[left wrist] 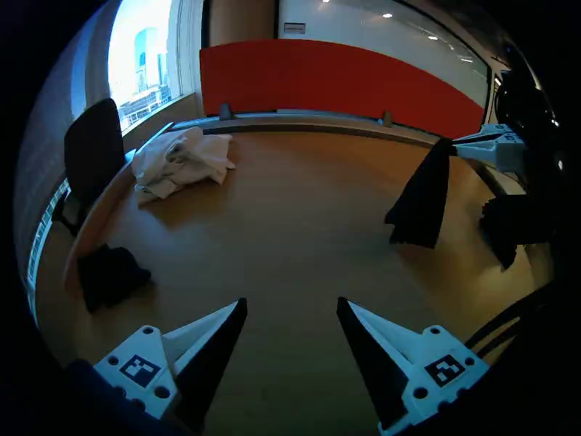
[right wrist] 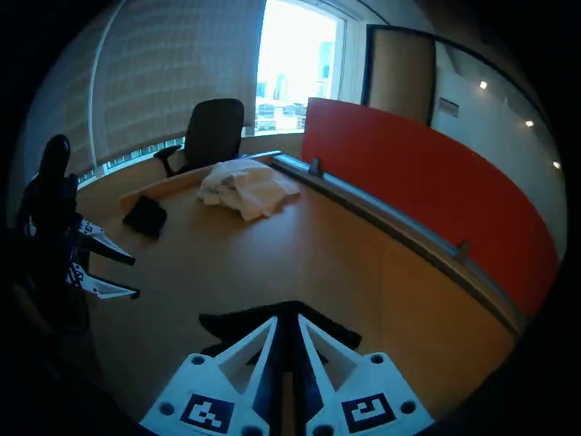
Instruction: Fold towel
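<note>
A dark towel (left wrist: 420, 198) hangs off the table from my right gripper (left wrist: 456, 147), seen at the right of the left gripper view. In the right gripper view the right gripper (right wrist: 287, 323) has its fingers pressed together on the towel (right wrist: 236, 325), whose cloth spreads out to both sides of the tips. My left gripper (left wrist: 291, 304) stands open low over the bare wooden table (left wrist: 305, 218), nothing between its fingers. The right gripper view shows it at the far left (right wrist: 120, 275), jaws apart, held by a dark-gloved hand.
A crumpled white cloth pile (left wrist: 181, 160) (right wrist: 247, 185) lies at the table's far side. A small dark cloth (left wrist: 109, 275) (right wrist: 145, 215) sits near the edge, another dark cloth (left wrist: 517, 227) at the right. A red divider (left wrist: 334, 76) and an office chair (right wrist: 214, 131) border the table.
</note>
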### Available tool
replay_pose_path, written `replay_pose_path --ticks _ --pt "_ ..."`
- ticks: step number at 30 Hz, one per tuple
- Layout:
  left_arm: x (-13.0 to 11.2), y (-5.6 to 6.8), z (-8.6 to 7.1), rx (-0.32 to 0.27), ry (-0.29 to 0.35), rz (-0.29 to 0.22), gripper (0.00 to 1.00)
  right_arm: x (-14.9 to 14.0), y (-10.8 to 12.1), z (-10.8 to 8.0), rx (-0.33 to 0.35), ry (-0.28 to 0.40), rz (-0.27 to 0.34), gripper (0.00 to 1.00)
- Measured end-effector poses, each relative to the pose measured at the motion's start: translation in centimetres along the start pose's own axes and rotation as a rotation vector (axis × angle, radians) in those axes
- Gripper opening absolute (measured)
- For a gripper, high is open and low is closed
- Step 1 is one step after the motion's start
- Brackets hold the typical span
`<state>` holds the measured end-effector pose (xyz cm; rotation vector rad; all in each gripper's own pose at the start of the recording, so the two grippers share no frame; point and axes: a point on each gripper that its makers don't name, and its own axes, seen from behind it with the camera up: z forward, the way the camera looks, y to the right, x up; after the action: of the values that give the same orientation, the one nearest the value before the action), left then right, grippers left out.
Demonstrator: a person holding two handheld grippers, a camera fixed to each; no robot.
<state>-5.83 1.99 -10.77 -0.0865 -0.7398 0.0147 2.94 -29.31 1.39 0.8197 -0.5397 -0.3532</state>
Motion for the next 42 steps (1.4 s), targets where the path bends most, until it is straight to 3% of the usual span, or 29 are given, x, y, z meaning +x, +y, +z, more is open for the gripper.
replay_pose_path --ticks 14,27,42 --pt "0.8 0.8 0.5 -0.015 0.0 0.022 0.92 -0.2 4.2 -3.0 -0.061 0.006 0.01 0.04" --pt "1.6 2.0 1.1 -0.035 -0.003 0.035 0.92 -2.1 11.4 -8.0 -0.154 -0.01 0.034 0.04" --pt "2.1 2.3 1.7 -0.03 -0.015 0.045 0.92 -5.5 19.6 -13.1 -0.241 -0.049 0.071 0.04"
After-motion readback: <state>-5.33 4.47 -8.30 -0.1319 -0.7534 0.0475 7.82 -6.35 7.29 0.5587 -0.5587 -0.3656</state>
